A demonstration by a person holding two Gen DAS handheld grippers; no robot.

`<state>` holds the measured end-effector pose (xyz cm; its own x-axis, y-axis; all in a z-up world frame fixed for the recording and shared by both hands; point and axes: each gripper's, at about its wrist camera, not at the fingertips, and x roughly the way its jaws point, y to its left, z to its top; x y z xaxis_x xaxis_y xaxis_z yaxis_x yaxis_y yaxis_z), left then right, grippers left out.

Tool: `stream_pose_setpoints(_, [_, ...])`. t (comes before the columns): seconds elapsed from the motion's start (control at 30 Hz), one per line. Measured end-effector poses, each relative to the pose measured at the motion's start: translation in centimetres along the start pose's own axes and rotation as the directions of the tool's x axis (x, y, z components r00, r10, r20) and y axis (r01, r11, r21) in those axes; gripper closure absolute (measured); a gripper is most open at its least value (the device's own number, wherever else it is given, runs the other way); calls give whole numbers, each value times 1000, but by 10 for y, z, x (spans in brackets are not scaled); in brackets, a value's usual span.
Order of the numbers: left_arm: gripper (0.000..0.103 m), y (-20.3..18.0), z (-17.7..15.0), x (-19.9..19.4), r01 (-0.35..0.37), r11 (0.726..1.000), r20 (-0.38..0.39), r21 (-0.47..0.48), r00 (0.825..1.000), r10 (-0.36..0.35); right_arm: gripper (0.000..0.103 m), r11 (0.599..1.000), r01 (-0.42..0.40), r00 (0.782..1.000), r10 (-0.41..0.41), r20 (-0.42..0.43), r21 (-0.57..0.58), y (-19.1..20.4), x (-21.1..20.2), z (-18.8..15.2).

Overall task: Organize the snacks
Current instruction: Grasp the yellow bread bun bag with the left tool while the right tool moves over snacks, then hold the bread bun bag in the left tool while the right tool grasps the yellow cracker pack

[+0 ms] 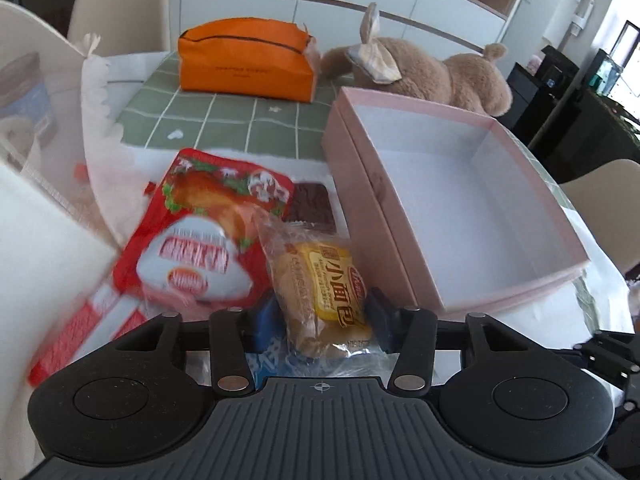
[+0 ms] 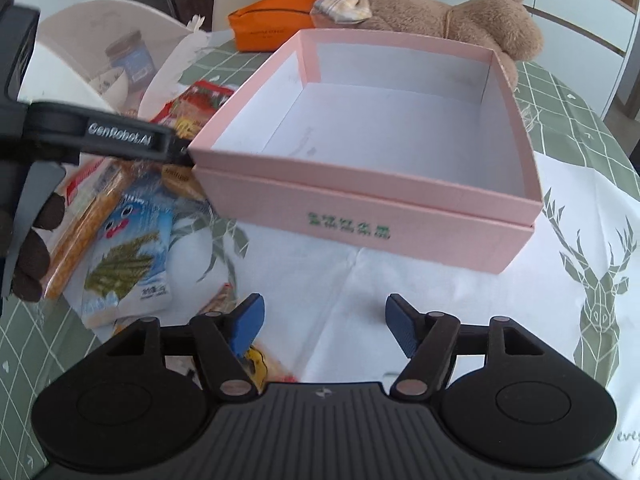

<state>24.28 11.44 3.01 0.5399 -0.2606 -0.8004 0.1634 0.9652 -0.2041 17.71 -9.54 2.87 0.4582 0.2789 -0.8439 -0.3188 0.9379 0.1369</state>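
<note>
Low in the centre of the left wrist view, your left claw (image 1: 322, 320) has its blue pads on either side of a small clear-wrapped bread packet (image 1: 320, 292). The pads look to be touching the wrapper, but you cannot tell whether they truly pinch it. Just left of it lies a red snack bag (image 1: 200, 232), blurred; behind it is a dark brown snack (image 1: 312, 204). The open pink box (image 1: 460, 208) sits empty at centre right. Judging by this, you are at the pick-up step; next comes a firm grip, a lift, and a carry rightward over the box wall.

Low in the right wrist view, your right claw (image 2: 324, 326) stands half open with nothing between its pads, hovering over the white cloth before the box. At left lie a blue seaweed packet (image 2: 128, 256) and other snacks, under the other gripper.

The worktop (image 2: 592, 128) wears a green checked cloth. At the far edge lie an orange pouch (image 1: 244, 60) and a brown plush toy (image 1: 436, 72), with pale chairs and white cabinets beyond.
</note>
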Motion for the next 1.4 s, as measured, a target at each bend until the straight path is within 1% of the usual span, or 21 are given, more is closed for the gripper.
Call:
stream_pose_setpoints(0.13, [53,3,-28,-20,19,1000,-19,-15,1000,-20,34,999,-30,999,30,-19,-16,11,-6,-9])
stream_pose_setpoints(0.27, [53,-1,-47,-34,34,999,-41,-25,999,-36,31,999,-18,1000,18,-9,-41,21,-10,-20])
stream_pose_setpoints(0.4, [53,-9,-59,-45,52,998,-75,17,996,-51,30,999,0,1000,-1,-6,-45,25,-13,-25])
stream_pose_setpoints(0.43, [53,-11,-60,-47,47,998,-76,28,996,-45,29,999,14,1000,-14,-3,-45,24,-14,-27])
stream_pose_setpoints(0.53, [50,-11,-61,-52,-3,999,-45,52,999,6,28,997,66,998,-66,5,-44,19,-14,-30])
stream_pose_setpoints(0.6, [51,-11,-57,-58,-41,998,-23,46,999,42,28,995,91,996,-92,-15,-41,15,-16,-30])
stream_pose_setpoints(0.63, [54,-13,-55,-62,-56,997,-8,49,998,57,28,995,95,995,-96,-26,-39,12,-16,-30])
stream_pose_setpoints(0.67, [54,-17,-52,-67,-77,995,16,60,997,76,28,994,100,994,-101,-35,-34,9,-19,-30])
stream_pose_setpoints(0.73, [54,-25,-48,-73,-80,993,41,81,996,77,28,996,91,995,-92,-31,-26,5,-26,-32])
stream_pose_setpoints(0.77, [54,-30,-46,-74,-76,993,37,94,997,72,28,996,81,996,-82,-25,-25,4,-30,-34])
stream_pose_setpoints(0.8, [53,-34,-45,-73,-74,992,26,107,997,72,28,997,73,997,-74,-19,-24,3,-34,-38])
stream_pose_setpoints(0.9, [53,-47,-49,-62,-105,982,-3,160,994,107,28,998,52,999,-52,-7,-22,4,-46,-42])
stream_pose_setpoints(0.97, [52,-51,-53,-51,-115,978,-34,176,992,122,28,999,42,999,-42,3,-22,6,-53,-44])
stream_pose_setpoints(1.03, [46,-52,-55,-43,-100,981,-47,165,993,109,28,999,31,999,-31,10,-26,8,-59,-45])
stream_pose_setpoints(1.17, [40,-51,-51,-29,-79,986,-62,144,994,89,28,999,6,1000,-6,1,-40,12,-67,-49])
stream_pose_setpoints(1.3, [39,-46,-50,-19,-41,995,-93,93,994,50,28,998,-34,999,32,-44,-56,16,-65,-60])
stream_pose_setpoints(1.4, [41,-45,-53,-17,-28,996,-93,80,995,35,28,997,-25,998,21,-65,-67,22,-57,-67])
